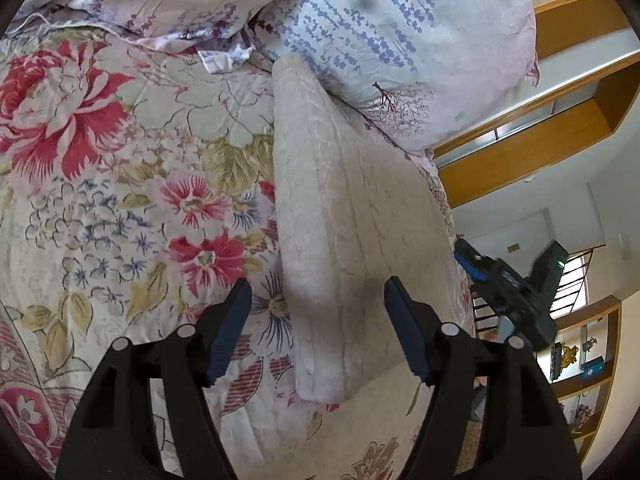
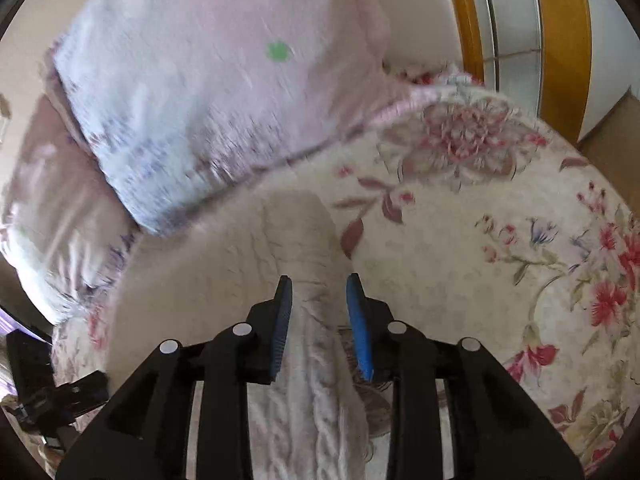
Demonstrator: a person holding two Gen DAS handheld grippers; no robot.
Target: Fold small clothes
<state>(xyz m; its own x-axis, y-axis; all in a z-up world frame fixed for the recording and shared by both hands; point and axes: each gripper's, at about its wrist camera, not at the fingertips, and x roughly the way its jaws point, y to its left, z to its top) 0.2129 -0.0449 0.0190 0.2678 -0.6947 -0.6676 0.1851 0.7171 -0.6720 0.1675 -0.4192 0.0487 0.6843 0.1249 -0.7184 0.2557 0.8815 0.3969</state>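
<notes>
The left gripper (image 1: 318, 306) stands wide open with nothing between its pads, hovering over the near end of a folded cream cable-knit garment (image 1: 340, 208) that lies on the floral bedspread (image 1: 120, 208). The garment is a long, narrow strip; its long axis runs straight away from the jaws toward the lavender-print pillow (image 1: 400, 40), where its far end rests against the pillow's edge. The folded edge lies just ahead of the left pad, so the strip sits slightly toward the right jaw.

The right gripper (image 2: 319, 304) is partly open, its blue pads either side of a raised fold of the same knit (image 2: 308, 360), which runs under and between them. The pads look near the cloth but not clearly pressing on it, so I judge it unheld. Both hands sit at the near end; a next fold would likely carry this end along the axis toward the pillow.
</notes>
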